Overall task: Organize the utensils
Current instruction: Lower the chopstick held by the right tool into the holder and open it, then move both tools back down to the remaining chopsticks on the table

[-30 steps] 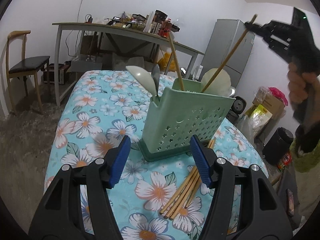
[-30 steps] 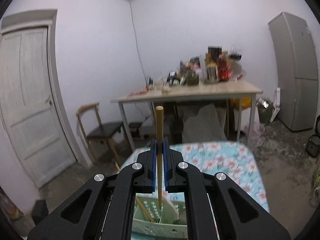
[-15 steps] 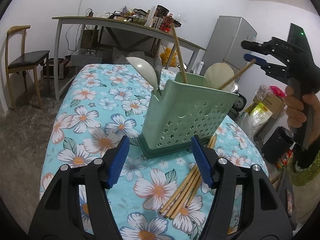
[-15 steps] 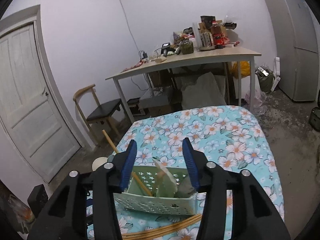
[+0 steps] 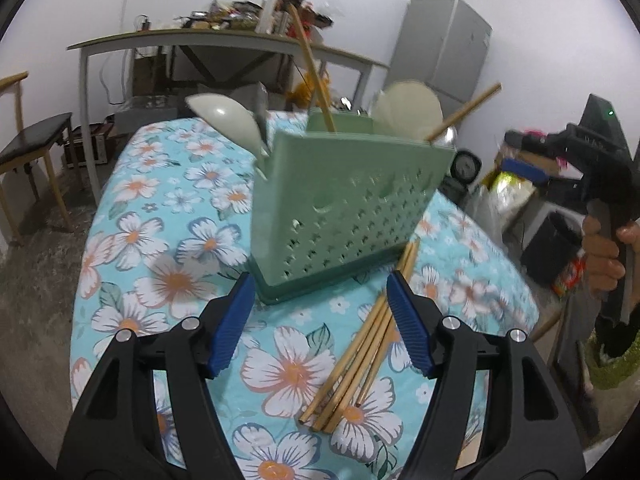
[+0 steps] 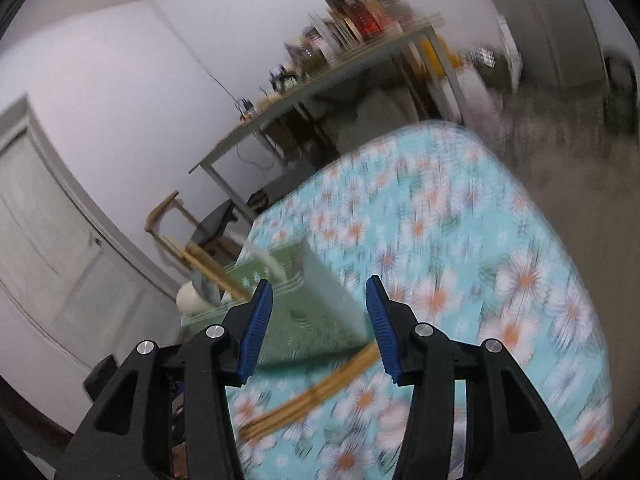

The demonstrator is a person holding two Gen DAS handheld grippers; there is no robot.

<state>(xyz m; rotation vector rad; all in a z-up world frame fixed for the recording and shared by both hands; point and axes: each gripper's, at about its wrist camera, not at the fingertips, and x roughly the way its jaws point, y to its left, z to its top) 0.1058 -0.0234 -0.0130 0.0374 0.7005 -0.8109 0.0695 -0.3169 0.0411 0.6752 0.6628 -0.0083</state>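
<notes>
A pale green perforated plastic utensil caddy (image 5: 352, 204) is seen standing on the floral turquoise tablecloth (image 5: 168, 216), roughly mid-surface, tilted in the left wrist view. Two wooden chopsticks (image 5: 310, 64) and (image 5: 464, 114) are stuck upright-slanted in it, along with a cream plastic spoon (image 5: 224, 116) at its left end and a round cream ladle head (image 5: 408, 110) toward its right end. A bundle of loose wooden chopsticks (image 5: 360, 348) is laid on the cloth just in front of the caddy's right corner, toward the near edge.

The left gripper (image 5: 320, 324) is held wide open, nothing between the blue pads; jaws were just opening further. The right gripper (image 6: 318, 324) is parted about halfway and empty, having just been opened; that view is heavily blurred. It is also seen at the right of the left wrist view, in a person's hand (image 5: 604, 256).
</notes>
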